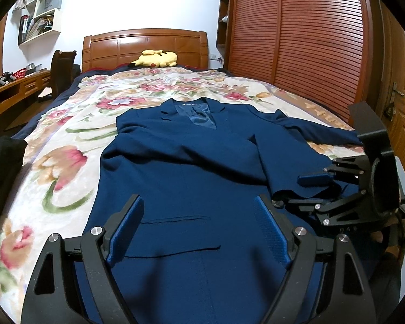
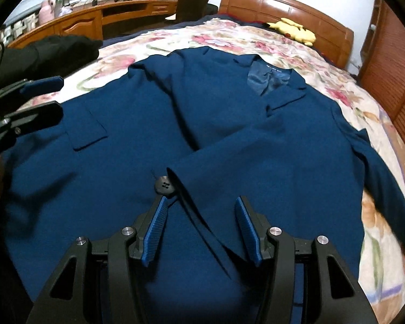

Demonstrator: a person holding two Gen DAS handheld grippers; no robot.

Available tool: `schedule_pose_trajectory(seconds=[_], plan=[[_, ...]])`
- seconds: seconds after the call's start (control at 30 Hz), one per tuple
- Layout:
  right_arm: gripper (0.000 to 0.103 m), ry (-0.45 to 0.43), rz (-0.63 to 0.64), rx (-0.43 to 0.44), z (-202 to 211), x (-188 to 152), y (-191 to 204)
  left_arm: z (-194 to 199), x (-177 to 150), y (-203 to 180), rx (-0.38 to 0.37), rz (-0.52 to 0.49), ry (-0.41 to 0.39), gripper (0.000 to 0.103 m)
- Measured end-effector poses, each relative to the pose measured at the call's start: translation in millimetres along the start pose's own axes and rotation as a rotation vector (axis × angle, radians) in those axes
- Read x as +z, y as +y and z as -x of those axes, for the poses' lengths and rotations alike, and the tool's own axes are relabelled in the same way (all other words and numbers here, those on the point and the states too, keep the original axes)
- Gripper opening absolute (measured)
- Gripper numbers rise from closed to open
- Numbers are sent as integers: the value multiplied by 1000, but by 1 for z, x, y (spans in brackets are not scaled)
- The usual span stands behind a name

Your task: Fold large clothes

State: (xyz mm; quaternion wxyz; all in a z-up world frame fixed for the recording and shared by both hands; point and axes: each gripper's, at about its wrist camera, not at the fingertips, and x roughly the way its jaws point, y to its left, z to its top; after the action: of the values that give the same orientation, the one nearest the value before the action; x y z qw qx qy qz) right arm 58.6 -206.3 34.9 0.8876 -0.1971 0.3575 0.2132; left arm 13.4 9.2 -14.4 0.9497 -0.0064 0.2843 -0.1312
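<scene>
Your navy jacket (image 1: 191, 167) lies face up on the flowered bedspread (image 1: 67, 140), collar toward the headboard at the top of the frame, hem toward you at the bottom. One sleeve (image 2: 256, 162) is already laid across the chest, its cuff ending just above your right gripper (image 2: 199, 226) in the lower middle of the right wrist view. That placement looks deliberate: sleeves in first, so the body can then fold into a neat rectangle.

Your right jaws stand partly apart with the cuff edge lying loose between them, the pads not pressing on it. A dark button (image 2: 163, 185) sits just beside the tip of the left-hand pad.

Your left gripper (image 1: 199, 229) hovers over the pocket flap (image 1: 175, 232) near the hem, jaws wide apart and holding nothing, probably waiting to take the hem or the jacket's side for the next fold.

A yellow plush toy (image 1: 156, 58) rests against the headboard, well clear of the work.
</scene>
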Motion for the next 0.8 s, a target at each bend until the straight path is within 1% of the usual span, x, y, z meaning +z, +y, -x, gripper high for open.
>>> schedule_pose_trajectory(seconds=[0.03,0.07,0.1,0.17,0.27,0.37,0.47,0.57,0.73,0.8], plan=[[47,-3,-1,-8,0,0,-4,0,0,0,-1,-1,0,84],[29,0,-3,-6,-2,1,-6,0,0,0,-2,-3,0,84],[18,0,-10,4,-2,1,-10,1,0,0,-2,-6,0,84],[10,-27,-31,-5,3,1,-11,0,0,-2,-3,-9,1,84],[8,-109,-101,-17,20,1,-27,0,1,-2,-6,-10,-1,84],[8,-183,-165,-65,40,-3,-44,0,1,-2,-7,-10,-2,84],[8,-216,-235,-128,53,-9,-61,0,2,-5,-10,-14,-4,84],[8,-217,-300,-174,58,-15,-76,-1,3,-9,-16,-15,-6,84],[8,-174,-394,-215,54,-31,-96,-1,3,-13,-21,-24,-7,84],[9,-148,-436,-216,53,-39,-105,-1,3,-13,-21,-24,-8,84]])
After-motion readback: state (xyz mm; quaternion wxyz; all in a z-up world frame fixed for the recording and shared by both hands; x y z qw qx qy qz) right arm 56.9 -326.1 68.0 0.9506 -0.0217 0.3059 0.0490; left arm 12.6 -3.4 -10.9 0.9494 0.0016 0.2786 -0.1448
